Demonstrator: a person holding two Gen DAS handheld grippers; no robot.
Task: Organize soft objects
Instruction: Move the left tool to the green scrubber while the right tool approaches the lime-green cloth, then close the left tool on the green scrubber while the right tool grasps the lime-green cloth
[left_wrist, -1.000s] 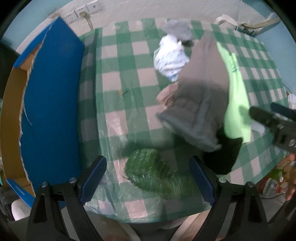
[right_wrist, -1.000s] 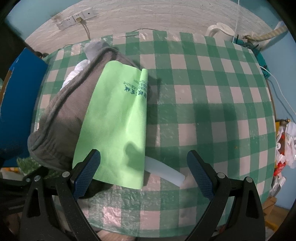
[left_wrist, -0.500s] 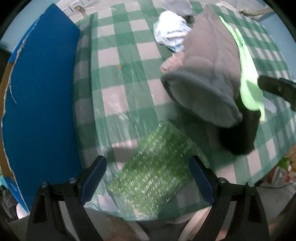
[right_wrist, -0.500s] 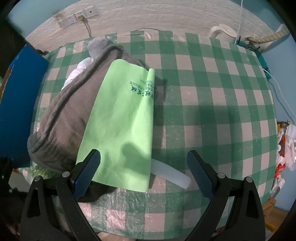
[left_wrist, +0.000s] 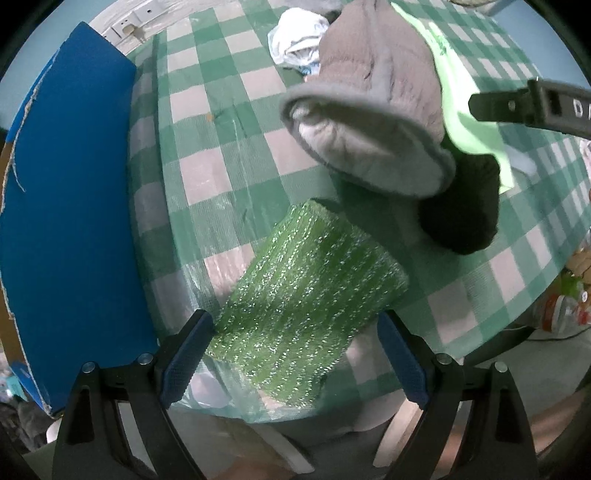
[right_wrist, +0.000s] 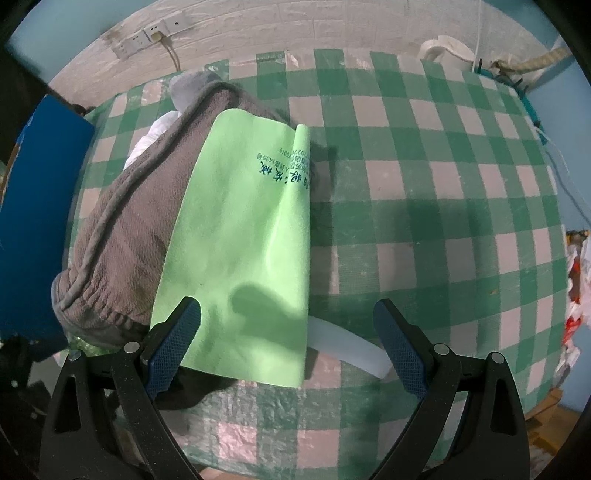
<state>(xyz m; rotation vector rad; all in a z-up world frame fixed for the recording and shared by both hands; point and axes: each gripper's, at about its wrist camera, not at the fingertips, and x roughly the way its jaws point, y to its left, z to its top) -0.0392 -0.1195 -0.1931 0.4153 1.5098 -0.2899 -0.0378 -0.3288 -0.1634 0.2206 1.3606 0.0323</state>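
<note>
My left claw (left_wrist: 291, 354) is spread wide, holding nothing, with the sparkly green scrubbing cloth (left_wrist: 306, 295) lying between its fingers at the near edge of the desk (left_wrist: 221, 177). That cloth partly overhangs the rim, so a clumsy nudge from one finger could push it off before I close. Just beyond it sits the grey towel (left_wrist: 373, 110), rolled up and bulging, with a dark cloth (left_wrist: 465, 206) tucked under it; reaching too deep, I'd snag those instead. My right claw (right_wrist: 288, 347) is equally wide and empty, over the lime-green cloth (right_wrist: 243, 236), which lies draped on the towel. Pinch there and the thin sheet may drag the towel along, or slide free. The blue box (left_wrist: 66, 192) waits at the left.
</note>
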